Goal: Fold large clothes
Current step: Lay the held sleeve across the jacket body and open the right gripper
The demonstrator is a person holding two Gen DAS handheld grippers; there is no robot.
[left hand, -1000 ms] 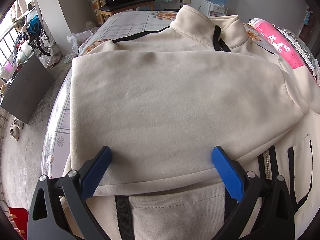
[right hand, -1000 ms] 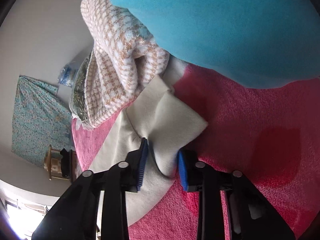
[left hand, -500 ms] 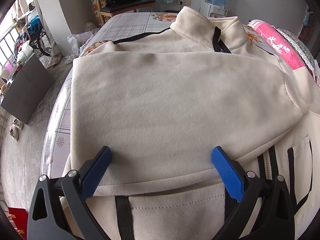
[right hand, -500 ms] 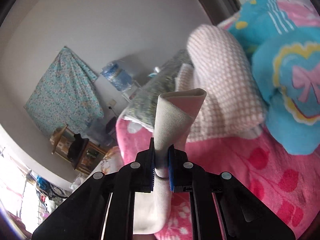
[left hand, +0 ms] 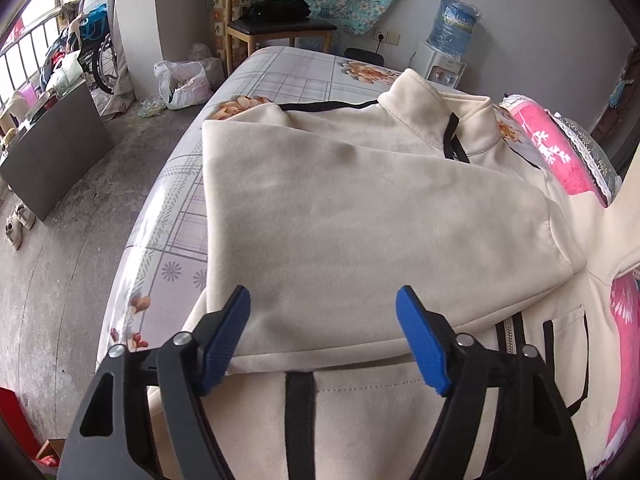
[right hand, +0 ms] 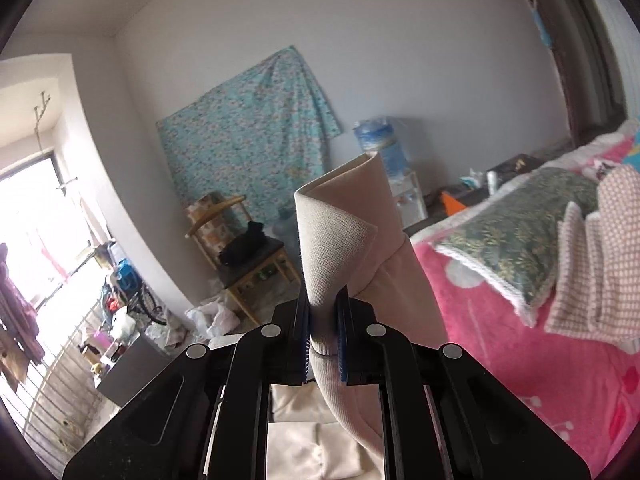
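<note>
Now that your right tool (right hand: pixel 323 334) has pinched the sleeve cuff (right hand: pixel 340 240) off the pink blanket (right hand: pixel 520 360), carry it onto the jacket (left hand: pixel 360 220) beneath your wide-open, empty left tool (left hand: pixel 322 336).

The left hand-held gripper (left hand: pixel 322 330) has two matte black arms with triangular cut-outs, each tipped by a bright blue ribbed pad (left hand: pixel 418 334). Round silver screw heads sit at the joints, two on each side. The right hand-held gripper (right hand: pixel 323 344) has the same build: black linkage bars, four silver screws in a row, blue-ridged pads (right hand: pixel 306 340).
</note>
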